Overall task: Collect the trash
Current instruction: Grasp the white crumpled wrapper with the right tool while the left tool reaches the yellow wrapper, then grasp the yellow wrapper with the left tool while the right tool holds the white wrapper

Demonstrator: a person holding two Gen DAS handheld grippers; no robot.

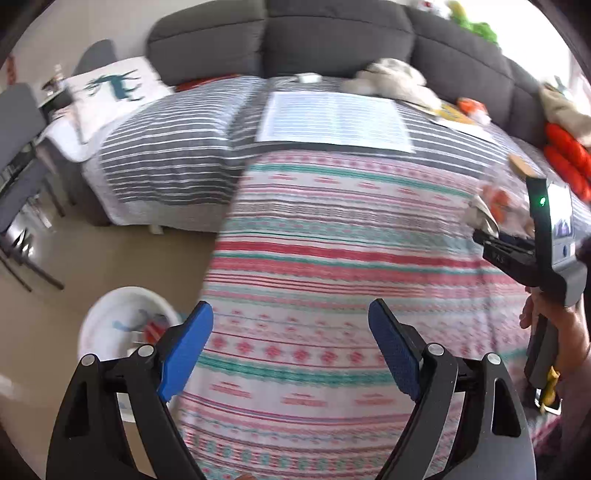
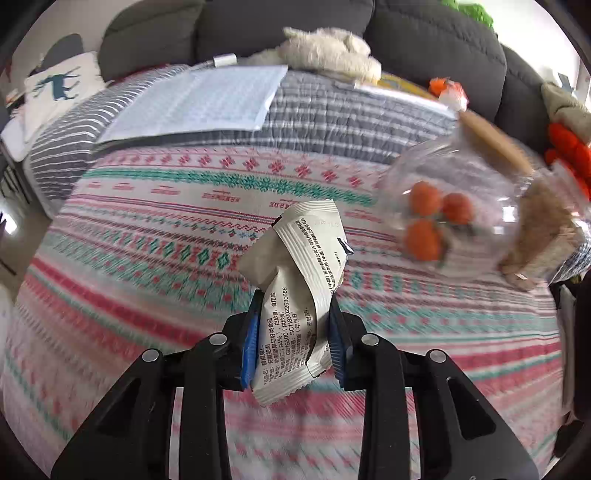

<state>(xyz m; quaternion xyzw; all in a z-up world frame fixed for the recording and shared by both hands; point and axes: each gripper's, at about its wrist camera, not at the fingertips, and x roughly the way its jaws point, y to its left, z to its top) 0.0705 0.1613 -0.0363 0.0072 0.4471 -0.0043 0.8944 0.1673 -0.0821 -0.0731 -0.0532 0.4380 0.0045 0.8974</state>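
Observation:
My right gripper (image 2: 293, 328) is shut on a crumpled white snack wrapper (image 2: 299, 266) with black print and holds it above the patterned blanket (image 2: 147, 258). In the left wrist view the right gripper shows at the right edge with the wrapper (image 1: 482, 214) in its tip. My left gripper (image 1: 290, 332) is open and empty over the near edge of the blanket (image 1: 332, 240). A white trash bin (image 1: 118, 325) with some trash in it stands on the floor at the lower left, partly hidden behind my left finger.
A clear plastic container (image 2: 461, 218) with small orange fruits lies right on the blanket. A printed sheet (image 2: 199, 99), a plush toy (image 2: 332, 51) and orange items (image 1: 565, 158) lie further back. A grey sofa (image 1: 332, 33) stands behind. Chairs (image 1: 18, 177) stand left.

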